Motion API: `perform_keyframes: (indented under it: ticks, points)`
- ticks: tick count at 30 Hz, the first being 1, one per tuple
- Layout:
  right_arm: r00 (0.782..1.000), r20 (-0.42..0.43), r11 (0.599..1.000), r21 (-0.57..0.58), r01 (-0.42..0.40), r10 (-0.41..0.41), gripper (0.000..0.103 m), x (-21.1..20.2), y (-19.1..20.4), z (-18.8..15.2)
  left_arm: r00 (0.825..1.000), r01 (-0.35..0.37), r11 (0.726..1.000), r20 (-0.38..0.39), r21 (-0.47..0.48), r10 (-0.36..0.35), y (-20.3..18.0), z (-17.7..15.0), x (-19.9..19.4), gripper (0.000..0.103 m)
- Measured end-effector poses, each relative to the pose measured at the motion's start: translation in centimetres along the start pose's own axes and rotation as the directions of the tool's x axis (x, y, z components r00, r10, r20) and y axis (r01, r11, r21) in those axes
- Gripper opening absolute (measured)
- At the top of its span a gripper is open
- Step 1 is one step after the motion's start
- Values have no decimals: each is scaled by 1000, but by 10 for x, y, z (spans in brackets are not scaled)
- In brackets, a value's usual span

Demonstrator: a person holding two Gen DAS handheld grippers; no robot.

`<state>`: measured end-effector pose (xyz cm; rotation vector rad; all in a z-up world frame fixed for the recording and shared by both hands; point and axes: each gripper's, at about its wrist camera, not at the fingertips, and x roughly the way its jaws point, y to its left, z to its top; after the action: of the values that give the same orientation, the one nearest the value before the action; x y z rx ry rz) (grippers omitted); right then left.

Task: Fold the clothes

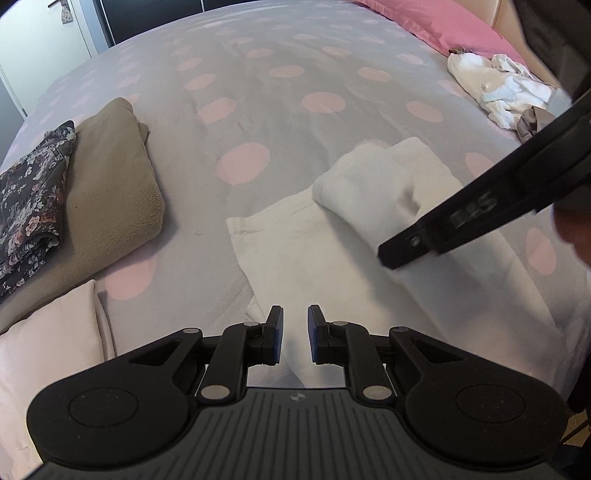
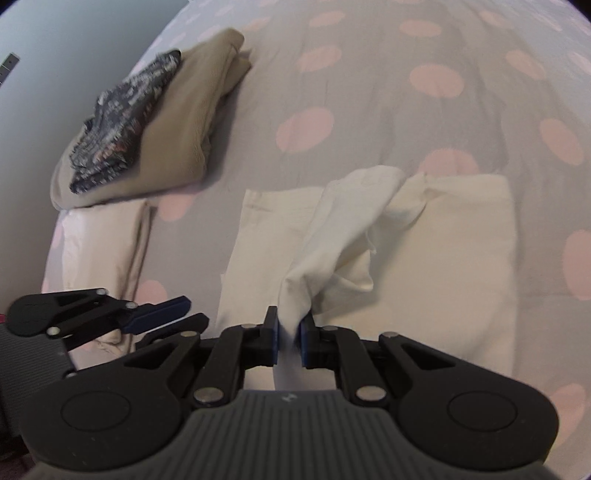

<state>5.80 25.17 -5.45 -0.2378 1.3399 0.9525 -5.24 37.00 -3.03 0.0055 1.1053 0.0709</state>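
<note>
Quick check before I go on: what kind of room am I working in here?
Most likely a bedroom. The work surface is a bed with a grey, pink-dotted cover, a pink pillow lies at its far end, and folded clothes are stacked on it beside the white garment being folded.

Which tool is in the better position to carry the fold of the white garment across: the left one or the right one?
The right tool, probably. It is shut on a raised flap of the white garment. The left tool has nothing visibly gripped between its pads, near the garment's edge.
</note>
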Motion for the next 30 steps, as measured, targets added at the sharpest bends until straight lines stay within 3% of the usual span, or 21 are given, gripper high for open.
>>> perform_keyframes:
  ticks: [10,13,20,24,27,30]
  points:
    - [999,-38,998,-56,7,-9,13,30,17,1,999,-15,1000,-48,9,15,-1,-3,9,12]
    - [999,-48,997,-72,1,-5,20,34,19,1,998,-25,1000,-65,15,26,-3,-3,13,12]
    - [996,10,993,-73,-87,88,30,-3,16,5,997,-36,999,-66,16,37,-4,-5,11,12]
    - [997,50,995,-85,-56,61,30,-24,2,1,997,-43,999,-59,4,43,-2,-6,7,12]
    - [999,32,996,-93,-15,18,30,-30,-12,-8,998,-44,999,-53,-4,44,-2,-7,4,12]
    - [1000,-4,992,-126,17,-18,23,-30,-22,-25,998,-50,999,-48,-16,50,-1,-7,0,12]
